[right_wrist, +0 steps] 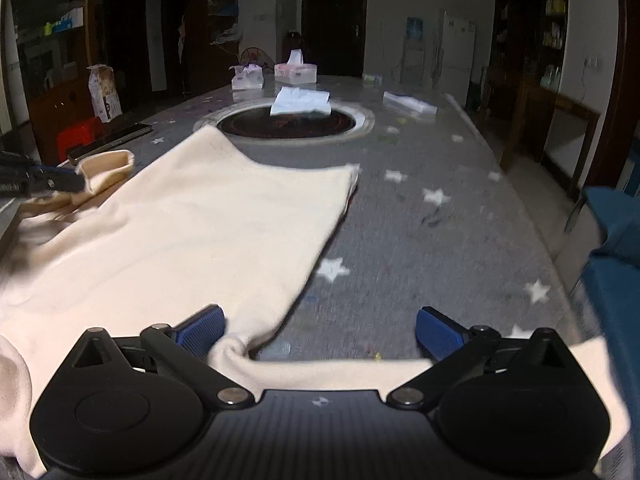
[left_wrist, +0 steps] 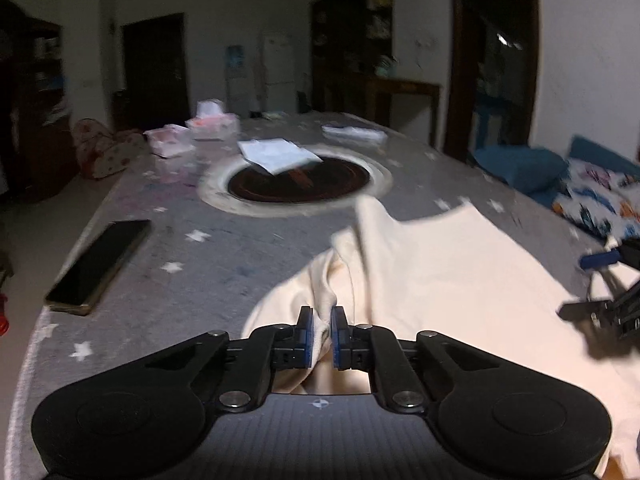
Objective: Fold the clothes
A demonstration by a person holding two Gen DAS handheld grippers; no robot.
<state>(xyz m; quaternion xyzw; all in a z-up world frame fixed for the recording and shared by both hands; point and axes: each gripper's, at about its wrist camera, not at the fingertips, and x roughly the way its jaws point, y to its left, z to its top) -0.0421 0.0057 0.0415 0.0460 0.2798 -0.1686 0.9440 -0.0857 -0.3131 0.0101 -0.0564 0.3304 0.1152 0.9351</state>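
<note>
While the left tool (left_wrist: pixel 321 330) pinches the cream garment (left_wrist: pixel 440 280), the right tool (right_wrist: pixel 320 332) gapes above it.

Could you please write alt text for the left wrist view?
The left gripper is shut on a bunched fold of a cream garment spread over a grey star-patterned tablecloth. A dark phone lies to the left.

Cream garment (right_wrist: pixel 192 232) lies mostly flat on the grey table (one sleeve bunched, lifted at left).
</note>
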